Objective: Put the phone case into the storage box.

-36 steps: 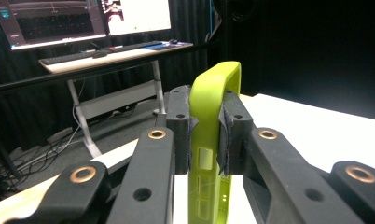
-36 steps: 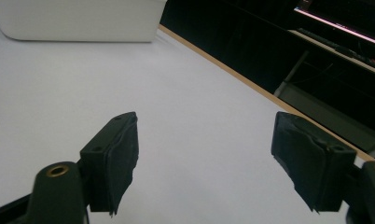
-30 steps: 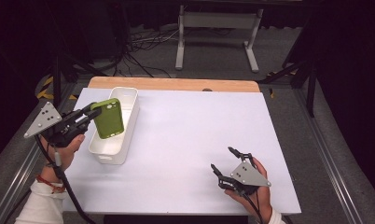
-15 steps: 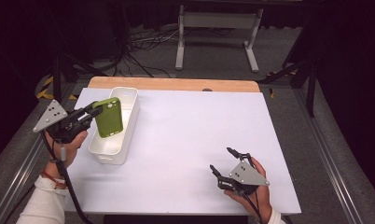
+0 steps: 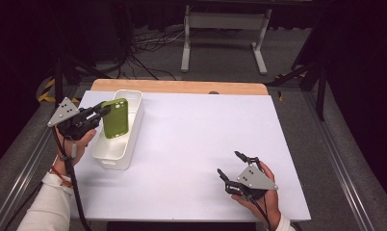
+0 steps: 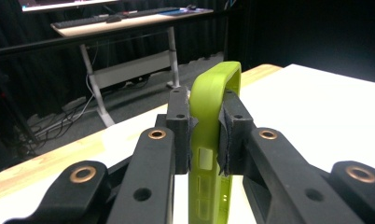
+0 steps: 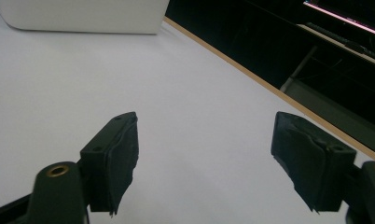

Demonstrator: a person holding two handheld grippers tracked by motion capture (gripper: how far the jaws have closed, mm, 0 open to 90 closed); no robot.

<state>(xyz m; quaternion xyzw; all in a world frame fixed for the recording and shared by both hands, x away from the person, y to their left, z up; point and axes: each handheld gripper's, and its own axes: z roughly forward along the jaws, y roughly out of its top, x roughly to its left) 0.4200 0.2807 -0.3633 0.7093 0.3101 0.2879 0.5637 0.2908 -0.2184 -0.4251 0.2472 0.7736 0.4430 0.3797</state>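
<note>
The green phone case (image 5: 115, 118) is clamped upright between the 2 pads of the left tool (image 5: 101, 109), held above the white bin (image 5: 133, 129). The right tool (image 5: 228, 164) is held wide open, well apart from the bin.

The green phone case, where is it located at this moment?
In the high view, the green phone case is at the table's left side, clamped upright in the left gripper above the white bin.
</note>
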